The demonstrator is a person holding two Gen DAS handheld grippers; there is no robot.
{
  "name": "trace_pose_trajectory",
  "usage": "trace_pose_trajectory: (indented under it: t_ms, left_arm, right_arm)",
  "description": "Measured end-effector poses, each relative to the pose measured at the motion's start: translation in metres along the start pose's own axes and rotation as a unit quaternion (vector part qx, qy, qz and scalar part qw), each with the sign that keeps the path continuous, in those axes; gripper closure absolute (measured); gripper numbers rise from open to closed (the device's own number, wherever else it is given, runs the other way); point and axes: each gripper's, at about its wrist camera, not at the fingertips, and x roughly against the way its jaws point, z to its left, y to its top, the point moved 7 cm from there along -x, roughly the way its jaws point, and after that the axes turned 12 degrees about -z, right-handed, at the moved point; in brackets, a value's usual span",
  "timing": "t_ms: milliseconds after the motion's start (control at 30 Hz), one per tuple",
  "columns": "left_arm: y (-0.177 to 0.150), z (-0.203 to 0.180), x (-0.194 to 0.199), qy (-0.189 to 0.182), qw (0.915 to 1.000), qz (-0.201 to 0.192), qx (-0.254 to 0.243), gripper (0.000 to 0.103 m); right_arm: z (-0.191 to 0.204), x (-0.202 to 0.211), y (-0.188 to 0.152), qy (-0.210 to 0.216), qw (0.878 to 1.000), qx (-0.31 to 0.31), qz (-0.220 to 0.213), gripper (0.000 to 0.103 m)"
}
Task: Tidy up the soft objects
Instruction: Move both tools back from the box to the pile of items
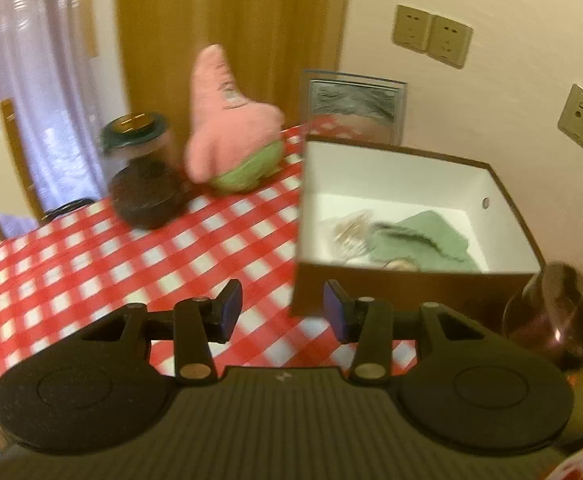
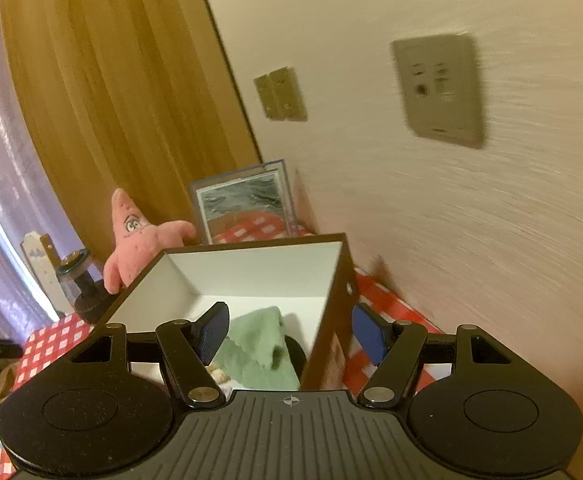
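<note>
Soft items, checked desk (image 1: 91, 264)
Green cloth (image 1: 423, 240) in box (image 1: 391, 284); pink plush (image 1: 227, 128) outside; left hand-held gripper (image 1: 282, 312) and right hand-held gripper (image 2: 291, 334) spread, empty.

light: warm, dim, window (image 1: 19, 80) glow left | blur: motion smear | edges: fisheye bending

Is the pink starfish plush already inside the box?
No, the pink starfish plush stands on the checked tablecloth outside the box, which holds only a green cloth and something small and pale.
</note>
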Motion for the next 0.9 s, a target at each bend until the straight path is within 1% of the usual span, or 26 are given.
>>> trace_pose_trajectory:
  t_ms: [100,233,333,433,533,700,900]
  left_arm:
    - [-0.014,0.020,0.025,0.013,0.9999,-0.001,0.010,0.061]
    - [-0.031,0.042,0.054,0.022,0.9996,0.001,0.020,0.061]
    - [-0.044,0.057,0.075,0.024,0.9994,0.001,0.024,0.061]
    - [-0.056,0.070,0.093,0.025,0.9994,0.001,0.024,0.061]
    - [-0.069,0.081,0.107,0.019,0.9994,0.005,0.028,0.061]
    - [-0.087,0.091,0.124,0.003,0.9997,0.009,0.021,0.061]
    - [-0.111,0.100,0.138,-0.023,0.9995,0.018,0.009,0.061]
  right_arm:
    - [0.002,0.032,-0.008,-0.013,1.000,-0.002,-0.006,0.035]
    - [0.013,0.074,-0.021,-0.023,1.000,-0.005,-0.009,0.035]
    - [0.033,0.102,-0.035,-0.020,1.000,0.006,-0.003,0.035]
    - [0.061,0.124,-0.056,-0.006,1.000,0.022,0.012,0.035]
    - [0.094,0.136,-0.083,0.015,0.999,0.028,0.038,0.035]
    - [0.148,0.138,-0.133,0.042,0.996,0.016,0.080,0.035]
    - [0.201,0.134,-0.187,0.046,0.992,0.018,0.118,0.035]
